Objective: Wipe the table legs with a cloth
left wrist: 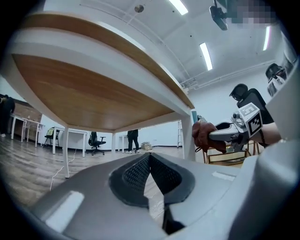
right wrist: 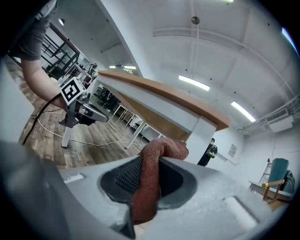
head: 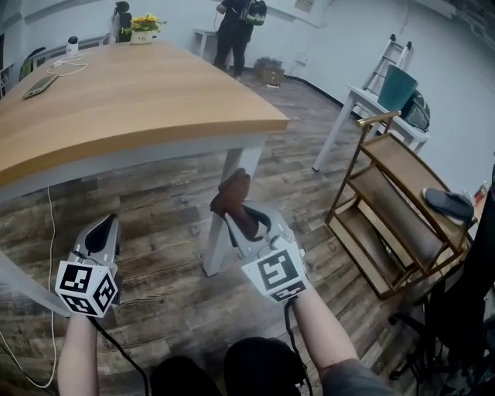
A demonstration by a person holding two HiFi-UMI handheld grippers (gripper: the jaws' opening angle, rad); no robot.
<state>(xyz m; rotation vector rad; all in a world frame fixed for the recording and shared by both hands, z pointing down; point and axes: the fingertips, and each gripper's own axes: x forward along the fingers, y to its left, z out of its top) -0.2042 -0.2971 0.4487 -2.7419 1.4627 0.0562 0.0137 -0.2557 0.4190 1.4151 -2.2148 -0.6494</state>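
Your right gripper (head: 246, 223): clamped on brown cloth (head: 232, 193), cloth bunched ahead of tips. Cloth appears pressed to upper part of near white desk leg (head: 219, 251). Leg stands upright, so judged stroke runs down its length. Your left gripper (head: 100, 236): closed, empty, well left of leg. Right is nearer.

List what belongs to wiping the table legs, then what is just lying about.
For the job: brown cloth, clamped in the right gripper; white table leg close by.

Lying about: phone and flowers on the tabletop; shelf rack; stepladder.
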